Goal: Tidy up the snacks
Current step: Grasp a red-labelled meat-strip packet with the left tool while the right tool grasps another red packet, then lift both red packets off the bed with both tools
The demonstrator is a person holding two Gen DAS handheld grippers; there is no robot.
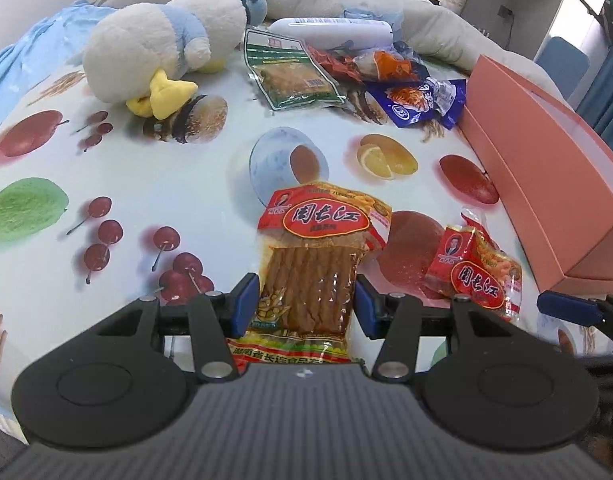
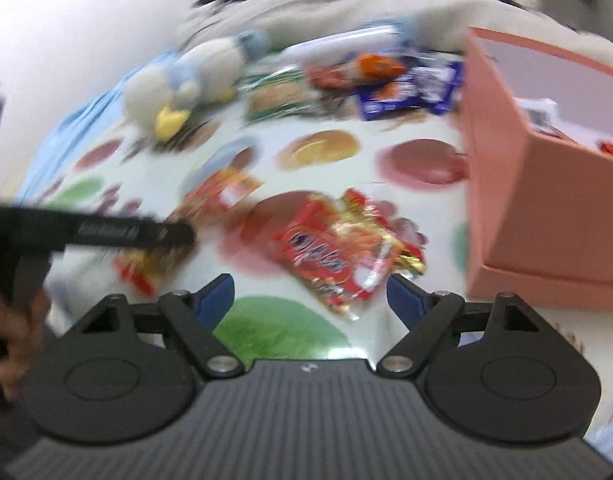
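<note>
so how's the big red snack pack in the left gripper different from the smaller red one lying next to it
The big red pack sits between the left gripper pads, gripped at its sides; the smaller red pack lies loose on the fruit-print cloth.
The big pack is longer, with a clear window showing brown sticks; the smaller pack is squatter and crinkled.
The big pack points straight away from the camera; the smaller one lies tilted.
Both share the same red label with an oval logo.
</note>
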